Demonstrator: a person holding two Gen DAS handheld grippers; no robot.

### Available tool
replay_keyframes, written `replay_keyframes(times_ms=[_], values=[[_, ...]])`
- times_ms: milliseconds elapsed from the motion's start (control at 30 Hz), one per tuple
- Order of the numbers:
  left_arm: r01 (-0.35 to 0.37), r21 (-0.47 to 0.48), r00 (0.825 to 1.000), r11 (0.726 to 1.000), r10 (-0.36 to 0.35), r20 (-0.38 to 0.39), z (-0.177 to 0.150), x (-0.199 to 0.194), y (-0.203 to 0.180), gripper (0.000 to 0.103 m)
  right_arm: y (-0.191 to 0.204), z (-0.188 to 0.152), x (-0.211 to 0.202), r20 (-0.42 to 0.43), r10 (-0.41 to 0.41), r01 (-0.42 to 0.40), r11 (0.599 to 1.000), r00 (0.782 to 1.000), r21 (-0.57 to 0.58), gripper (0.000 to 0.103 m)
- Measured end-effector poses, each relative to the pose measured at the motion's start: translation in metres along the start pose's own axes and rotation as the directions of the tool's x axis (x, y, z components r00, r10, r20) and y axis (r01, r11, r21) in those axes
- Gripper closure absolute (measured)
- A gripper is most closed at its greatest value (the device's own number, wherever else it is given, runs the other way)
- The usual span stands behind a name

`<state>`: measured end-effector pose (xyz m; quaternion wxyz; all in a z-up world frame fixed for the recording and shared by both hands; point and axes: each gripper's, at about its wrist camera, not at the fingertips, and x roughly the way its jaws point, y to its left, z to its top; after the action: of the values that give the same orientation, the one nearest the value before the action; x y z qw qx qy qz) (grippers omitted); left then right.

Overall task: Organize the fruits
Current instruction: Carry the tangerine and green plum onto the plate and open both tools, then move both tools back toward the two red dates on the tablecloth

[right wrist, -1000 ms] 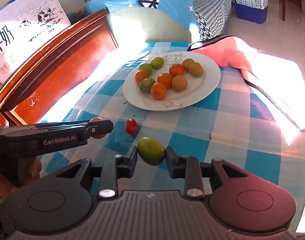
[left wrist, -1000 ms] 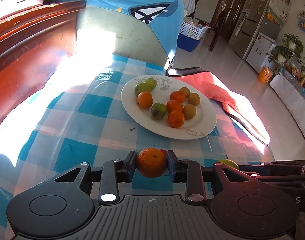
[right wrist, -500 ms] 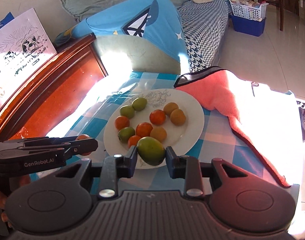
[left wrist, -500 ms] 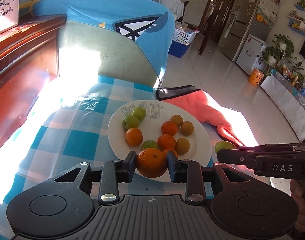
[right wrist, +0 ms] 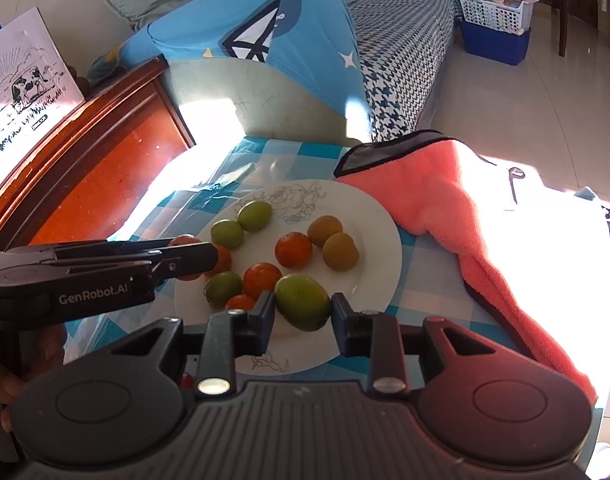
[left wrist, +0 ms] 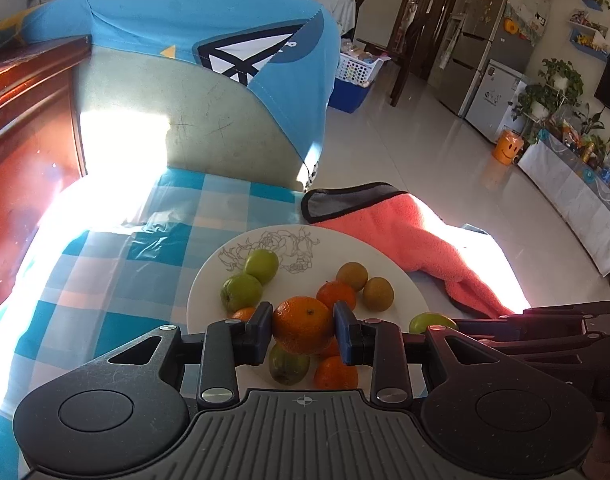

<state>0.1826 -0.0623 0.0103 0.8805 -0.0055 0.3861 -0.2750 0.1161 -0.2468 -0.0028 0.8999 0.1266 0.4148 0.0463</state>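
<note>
My left gripper (left wrist: 303, 334) is shut on an orange (left wrist: 301, 320), held just above the near part of the white plate (left wrist: 337, 248). My right gripper (right wrist: 303, 314) is shut on a green fruit (right wrist: 301, 300) over the plate's (right wrist: 377, 236) near side. The plate carries several oranges, green fruits and brown fruits. In the right wrist view, the left gripper (right wrist: 203, 258) reaches in from the left over the plate's left rim. Seen from the left wrist, the right gripper (left wrist: 461, 326) comes in from the right with its green fruit (left wrist: 429, 322).
The plate lies on a blue checked tablecloth (left wrist: 145, 264). A pink cloth (right wrist: 445, 200) lies just right of the plate. Dark red wooden furniture (left wrist: 25, 140) stands on the left, a chair back with a blue cover (left wrist: 209, 80) beyond. A small red fruit (right wrist: 186, 380) lies near the right gripper's base.
Both grippers have moved forward across the tablecloth with their fruits. They were short of the plate and now hang over its near part.
</note>
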Motion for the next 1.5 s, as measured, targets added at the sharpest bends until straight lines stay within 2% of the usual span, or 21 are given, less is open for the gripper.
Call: replay_keyframes(times_ms=[367, 600, 767, 1100, 1500], values=[[-0.016, -0.005, 1.0, 1.0, 0.016, -0.016, 0.005, 0.026, 0.004, 0.073, -0.005, 0.005, 0.017, -0.017, -0.022, 0.023, 0.999, 1.0, 0.023, 0.072], [-0.03, 0.001, 1.0, 1.0, 0.03, -0.001, 0.006, 0.023, 0.001, 0.07, -0.006, 0.006, 0.02, -0.014, -0.015, 0.015, 0.999, 1.0, 0.038, 0.069], [-0.043, 0.01, 0.999, 0.999, 0.043, 0.026, 0.01, 0.009, -0.002, 0.06, -0.004, 0.007, 0.016, -0.002, -0.003, 0.003, 1.0, 1.0, 0.031, 0.069], [-0.065, -0.008, 0.997, 0.998, 0.065, 0.029, 0.001, -0.03, 0.002, 0.059, -0.001, 0.001, 0.0, 0.019, 0.035, -0.036, 0.999, 0.999, 0.038, 0.069], [-0.081, -0.064, 0.996, 0.995, 0.078, -0.044, -0.048, -0.067, 0.008, 0.059, 0.01, -0.035, -0.027, -0.006, 0.063, -0.063, 0.998, 0.998, 0.023, 0.069]])
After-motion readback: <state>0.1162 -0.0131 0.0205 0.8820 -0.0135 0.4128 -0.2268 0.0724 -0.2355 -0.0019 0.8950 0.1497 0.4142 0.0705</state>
